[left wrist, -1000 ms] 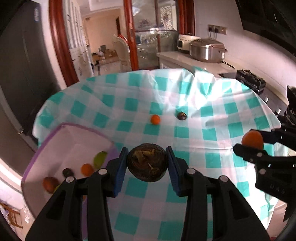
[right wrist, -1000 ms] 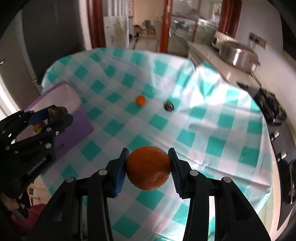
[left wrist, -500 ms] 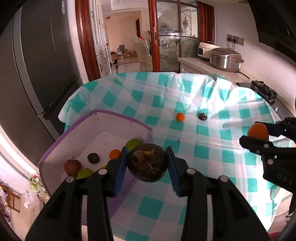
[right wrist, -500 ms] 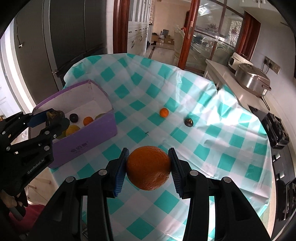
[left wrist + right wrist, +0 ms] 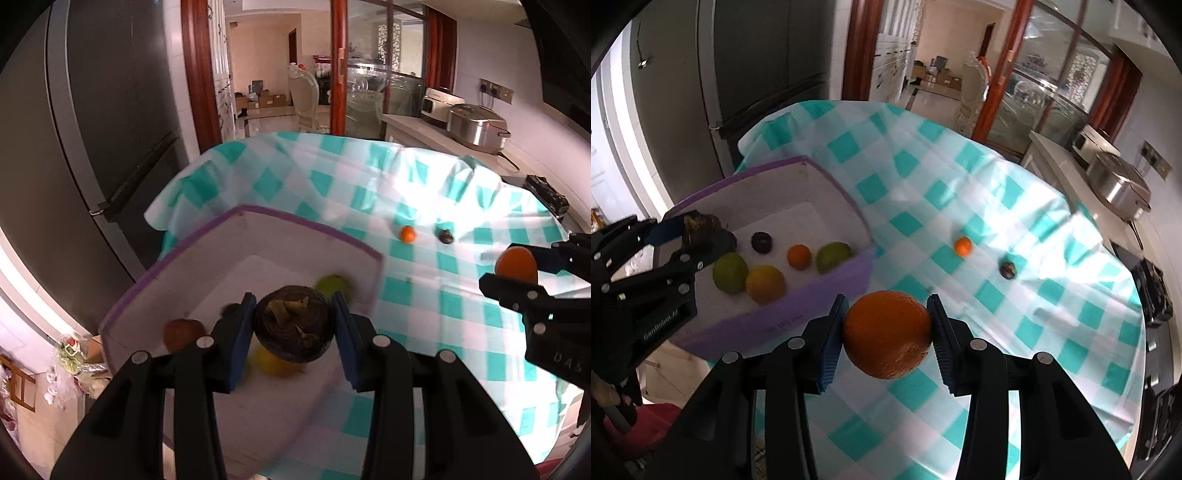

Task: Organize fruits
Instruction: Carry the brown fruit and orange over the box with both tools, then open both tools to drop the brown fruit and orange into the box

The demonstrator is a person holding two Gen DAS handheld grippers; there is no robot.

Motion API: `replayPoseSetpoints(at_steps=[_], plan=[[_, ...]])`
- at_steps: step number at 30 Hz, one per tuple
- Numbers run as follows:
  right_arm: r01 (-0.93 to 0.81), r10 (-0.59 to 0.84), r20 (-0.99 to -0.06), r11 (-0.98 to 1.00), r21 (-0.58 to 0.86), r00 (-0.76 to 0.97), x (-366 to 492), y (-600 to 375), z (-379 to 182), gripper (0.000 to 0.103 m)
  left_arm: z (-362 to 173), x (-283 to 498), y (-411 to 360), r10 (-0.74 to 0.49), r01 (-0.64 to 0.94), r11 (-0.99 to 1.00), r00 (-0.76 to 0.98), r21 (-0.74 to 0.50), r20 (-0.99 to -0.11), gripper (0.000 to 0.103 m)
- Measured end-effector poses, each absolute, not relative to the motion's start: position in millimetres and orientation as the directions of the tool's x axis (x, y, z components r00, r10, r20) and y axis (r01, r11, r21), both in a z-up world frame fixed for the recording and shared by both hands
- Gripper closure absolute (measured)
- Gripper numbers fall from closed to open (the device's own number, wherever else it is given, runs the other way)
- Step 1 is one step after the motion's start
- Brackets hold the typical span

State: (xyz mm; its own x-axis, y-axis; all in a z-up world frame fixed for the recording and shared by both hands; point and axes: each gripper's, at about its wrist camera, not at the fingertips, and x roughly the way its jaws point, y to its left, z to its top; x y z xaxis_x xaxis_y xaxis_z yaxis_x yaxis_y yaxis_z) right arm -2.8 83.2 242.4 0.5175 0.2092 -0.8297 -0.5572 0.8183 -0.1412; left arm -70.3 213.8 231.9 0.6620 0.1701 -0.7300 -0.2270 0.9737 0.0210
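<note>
My left gripper (image 5: 295, 328) is shut on a dark brown mangosteen (image 5: 294, 328) and hangs over the purple box (image 5: 317, 225). In the right wrist view the same left gripper (image 5: 698, 236) shows above the box's near-left corner. My right gripper (image 5: 886, 334) is shut on a large orange (image 5: 886, 334), over the checked cloth just right of the box wall (image 5: 827, 291). Inside the box lie several fruits: a green one (image 5: 729, 272), a yellow-orange one (image 5: 765, 284), a small orange (image 5: 799, 256), a dark one (image 5: 761, 242). A small orange (image 5: 962, 246) and a dark fruit (image 5: 1007, 269) lie on the cloth.
The teal-and-white checked cloth (image 5: 1052, 295) covers the table and drops off at the near and left edges. A dark fridge (image 5: 110, 129) stands left. A counter with a steel cooker (image 5: 476, 127) runs along the right; a black stove (image 5: 1156, 291) is beside the table.
Both grippers have travelled left with their fruits. The left one went from over the cloth to over the box; the right one has come up beside the box's wall.
</note>
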Motion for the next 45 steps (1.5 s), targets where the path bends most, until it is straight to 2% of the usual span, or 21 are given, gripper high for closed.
replayPoseSetpoints(at_steps=[7,16,28,34,45], plan=[[-0.598,0.205,-0.851,0.787,-0.15,0.483,11.7,161.2,226.1,0.06,221.0,-53.8,283.8,0.17,-0.243,0.97,0.639,0.013,-0.75,0.061],[-0.641,0.218,-0.913,0.765,-0.059,0.345,32.3,229.3,172.1,0.06,177.5,-14.5,347.4,0.151,-0.205,0.978,0.548,0.043,-0.823,0.061],[-0.603,0.127,-0.969,0.797,-0.027,0.212,62.3,245.7,105.6,0.059,105.4,29.6,355.5,0.046,-0.088,0.996,0.392,0.012,-0.919,0.061],[-0.578,0.132,-0.973,0.816,-0.002,0.19,74.0,251.3,94.4,0.059,92.1,39.1,356.5,-0.006,-0.054,0.998,0.329,-0.025,-0.944,0.061],[-0.589,0.145,-0.974,0.808,0.015,0.174,74.4,266.3,85.8,0.059,84.6,37.5,371.2,-0.003,-0.066,0.998,0.308,-0.024,-0.951,0.061]])
